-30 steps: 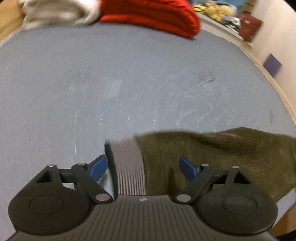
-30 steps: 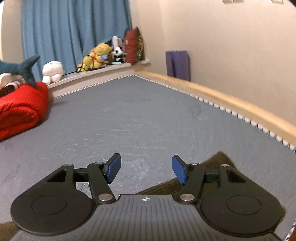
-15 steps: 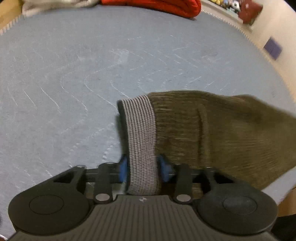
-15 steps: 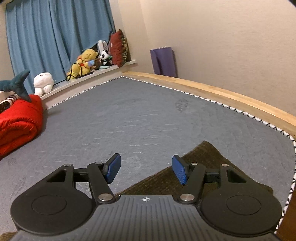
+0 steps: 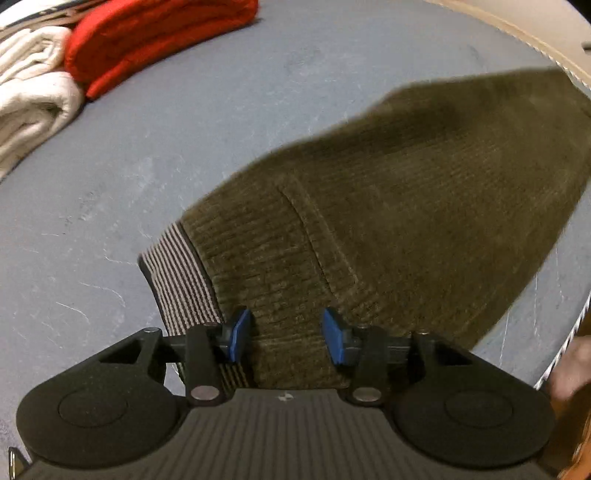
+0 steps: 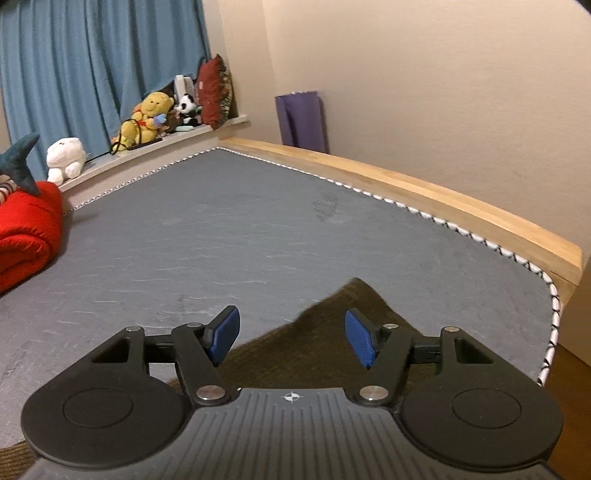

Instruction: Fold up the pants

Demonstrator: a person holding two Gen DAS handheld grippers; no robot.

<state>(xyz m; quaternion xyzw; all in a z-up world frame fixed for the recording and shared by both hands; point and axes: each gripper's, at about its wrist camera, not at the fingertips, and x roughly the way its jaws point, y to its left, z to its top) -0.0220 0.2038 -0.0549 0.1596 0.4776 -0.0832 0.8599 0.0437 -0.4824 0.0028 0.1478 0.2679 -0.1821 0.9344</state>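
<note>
Olive corduroy pants (image 5: 406,203) with a grey striped waistband (image 5: 177,280) lie on the grey bed (image 5: 147,147). My left gripper (image 5: 284,336) points down at the waist end. Its jaws are closing, and a bunch of corduroy next to the waistband fills the gap and touches both blue pads. In the right wrist view, a corner of the pants (image 6: 332,325) lies under my right gripper (image 6: 291,339). That gripper stands open above the cloth and holds nothing.
A rolled red blanket (image 5: 147,33) and a folded white one (image 5: 29,92) lie at the far left of the bed. The wooden bed frame (image 6: 443,195) runs along the right. Plush toys (image 6: 147,118) sit on the sill, and a purple mat (image 6: 303,118) leans on the wall.
The left jaws came from wide open down onto the waist end. That gripper then rolled and shifted, so corduroy rather than waistband sits between the pads. The right gripper moved over the pants' corner, still open.
</note>
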